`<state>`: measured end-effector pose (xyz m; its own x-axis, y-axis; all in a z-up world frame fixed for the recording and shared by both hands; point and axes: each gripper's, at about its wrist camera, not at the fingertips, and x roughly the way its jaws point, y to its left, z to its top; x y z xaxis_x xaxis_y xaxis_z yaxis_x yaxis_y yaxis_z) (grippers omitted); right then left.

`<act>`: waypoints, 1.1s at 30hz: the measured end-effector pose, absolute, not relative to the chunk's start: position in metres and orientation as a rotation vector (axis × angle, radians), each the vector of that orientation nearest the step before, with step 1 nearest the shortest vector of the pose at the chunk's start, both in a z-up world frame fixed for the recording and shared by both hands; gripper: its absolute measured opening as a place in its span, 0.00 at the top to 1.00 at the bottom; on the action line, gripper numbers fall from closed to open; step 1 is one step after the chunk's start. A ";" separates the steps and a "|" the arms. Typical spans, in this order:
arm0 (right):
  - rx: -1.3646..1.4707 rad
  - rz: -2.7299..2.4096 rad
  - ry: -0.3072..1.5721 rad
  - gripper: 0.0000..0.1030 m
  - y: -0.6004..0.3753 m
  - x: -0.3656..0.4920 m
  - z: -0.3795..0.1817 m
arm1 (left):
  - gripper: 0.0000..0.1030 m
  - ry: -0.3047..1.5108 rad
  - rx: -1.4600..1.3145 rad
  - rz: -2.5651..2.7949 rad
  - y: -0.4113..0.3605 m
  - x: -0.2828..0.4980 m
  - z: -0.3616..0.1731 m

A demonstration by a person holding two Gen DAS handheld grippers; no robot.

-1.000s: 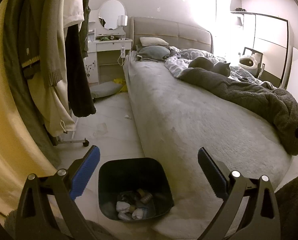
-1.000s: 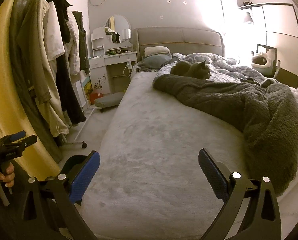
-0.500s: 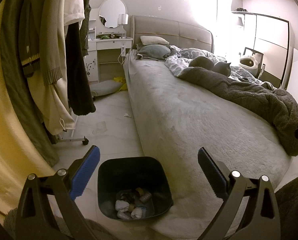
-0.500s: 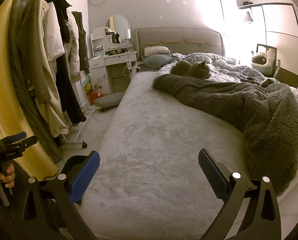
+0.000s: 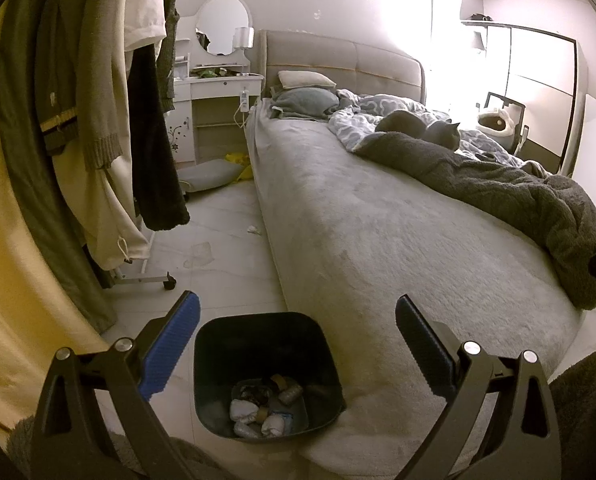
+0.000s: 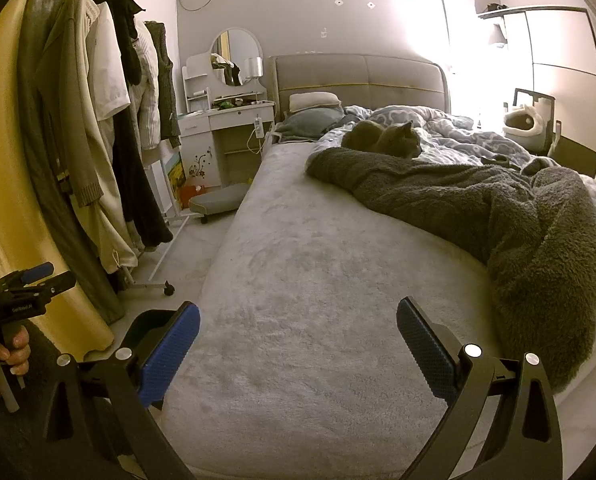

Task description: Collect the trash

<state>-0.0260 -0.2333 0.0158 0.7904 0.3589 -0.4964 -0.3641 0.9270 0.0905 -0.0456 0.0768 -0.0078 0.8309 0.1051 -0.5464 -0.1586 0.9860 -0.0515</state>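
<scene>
- Black plastic forms the trash bin (image 5: 266, 372), which stands on the pale tiled floor (image 5: 218, 240) against the near corner of the bed (image 5: 378, 240), between the spread fingers of the left hand-held gripper (image 5: 296, 350).
- Crumpled white wads, a small can and other scraps (image 5: 264, 408) are seen lying at the bottom of the bin.
- One small white scrap (image 5: 254, 230) is seen on the floor beside the bed, well beyond the bin.
- Both jaws of the left hand-held gripper are held wide apart and nothing is gripped between them.
- The right hand-held gripper (image 6: 298, 348) is held above the grey bed cover with its jaws equally wide apart, and nothing is held in it.
- In the right wrist view the left hand-held gripper's body is seen at the left edge, gripped by a hand (image 6: 2, 364).
- A grey cat (image 6: 382, 138) is seen lying on the bed, just behind a dark fleece blanket (image 6: 518, 232) that is bunched along the far side.
- Coats and jackets (image 5: 98, 100) are hung on a wheeled rack at the left, and a white dressing surface with a round mirror (image 6: 236, 56) is placed by the headboard.
</scene>
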 end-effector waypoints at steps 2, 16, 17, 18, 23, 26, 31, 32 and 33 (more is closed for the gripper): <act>-0.010 0.389 0.532 0.03 -0.233 -0.026 0.016 | 0.03 0.574 -0.096 0.140 0.076 -0.045 -0.008; -0.011 0.389 0.533 0.03 -0.233 -0.026 0.016 | 0.03 0.575 -0.096 0.139 0.076 -0.045 -0.008; -0.011 0.388 0.533 0.03 -0.233 -0.026 0.016 | 0.03 0.575 -0.096 0.138 0.075 -0.045 -0.008; -0.011 0.389 0.532 0.03 -0.233 -0.027 0.016 | 0.03 0.575 -0.096 0.138 0.075 -0.045 -0.008; -0.011 0.388 0.533 0.03 -0.232 -0.027 0.016 | 0.03 0.576 -0.098 0.136 0.073 -0.046 -0.009; -0.011 0.388 0.533 0.03 -0.232 -0.027 0.016 | 0.03 0.576 -0.097 0.136 0.073 -0.046 -0.009; -0.011 0.388 0.533 0.03 -0.232 -0.027 0.016 | 0.03 0.582 -0.099 0.134 0.073 -0.046 -0.009; -0.011 0.388 0.533 0.03 -0.232 -0.027 0.016 | 0.03 0.584 -0.100 0.133 0.074 -0.046 -0.010; -0.011 0.388 0.533 0.03 -0.232 -0.027 0.016 | 0.03 0.586 -0.102 0.134 0.073 -0.046 -0.010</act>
